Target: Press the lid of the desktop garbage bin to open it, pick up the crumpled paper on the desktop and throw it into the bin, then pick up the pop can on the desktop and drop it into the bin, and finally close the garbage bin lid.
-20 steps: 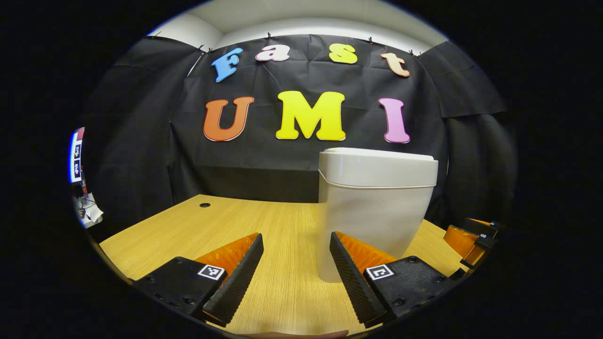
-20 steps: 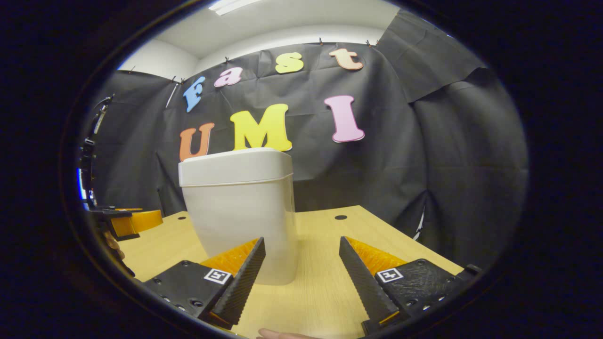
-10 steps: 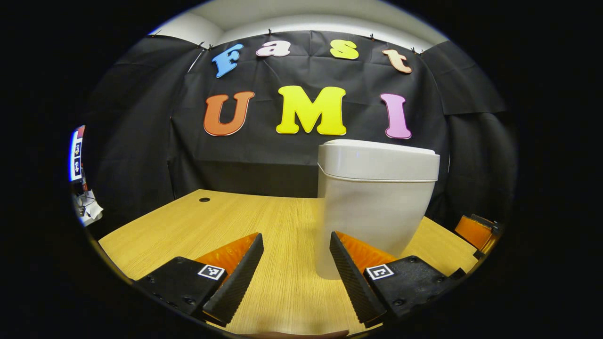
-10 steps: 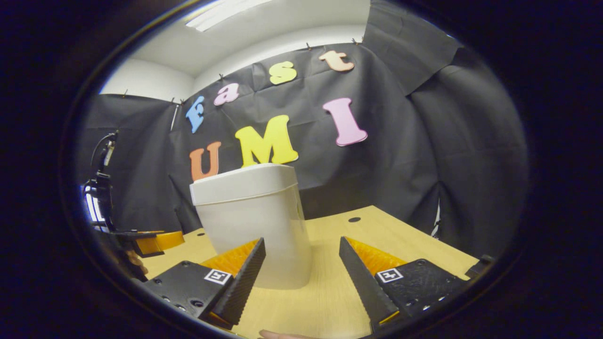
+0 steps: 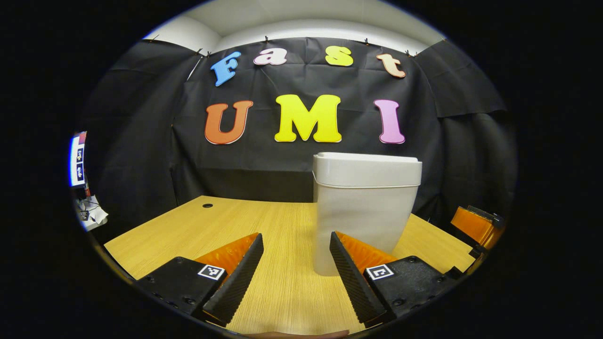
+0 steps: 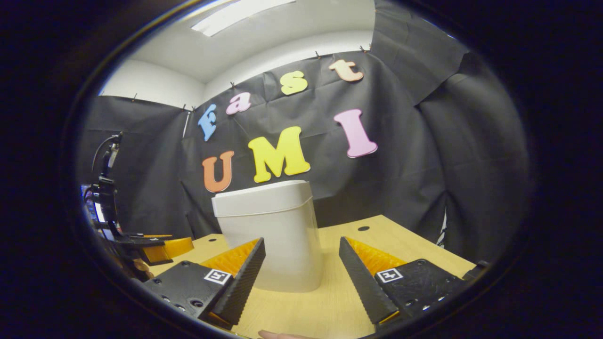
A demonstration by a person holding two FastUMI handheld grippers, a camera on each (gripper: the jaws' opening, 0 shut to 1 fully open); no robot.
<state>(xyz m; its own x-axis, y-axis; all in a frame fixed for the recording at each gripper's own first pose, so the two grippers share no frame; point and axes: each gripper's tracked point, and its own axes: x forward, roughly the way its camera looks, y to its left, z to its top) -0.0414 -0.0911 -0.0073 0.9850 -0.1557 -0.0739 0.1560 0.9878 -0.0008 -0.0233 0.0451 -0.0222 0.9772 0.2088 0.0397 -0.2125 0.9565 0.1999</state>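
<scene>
A white garbage bin (image 5: pixel 365 207) stands upright on the wooden desk (image 5: pixel 264 226), its lid (image 5: pixel 367 169) down. In the left gripper view my left gripper (image 5: pixel 294 275) is open just in front of the bin, nothing between its fingers; the right gripper (image 5: pixel 476 226) shows at the far right edge. In the right gripper view the bin (image 6: pixel 273 235) stands left of centre with its lid (image 6: pixel 261 197) down. My right gripper (image 6: pixel 301 278) is open and empty in front of it, and the left gripper (image 6: pixel 160 247) shows at the far left.
The desk (image 6: pixel 377 240) has a small round cable hole (image 5: pixel 207 205) at its back left and another hole (image 6: pixel 363 228) at the back right. Black cloth walls close the booth behind and beside the desk. A screen and some cables (image 5: pixel 77 162) stand at the far left.
Both grippers have drawn back from the bin, which now looks smaller in both views. The right gripper view has tilted upward, showing more ceiling. Both grippers stay open.
</scene>
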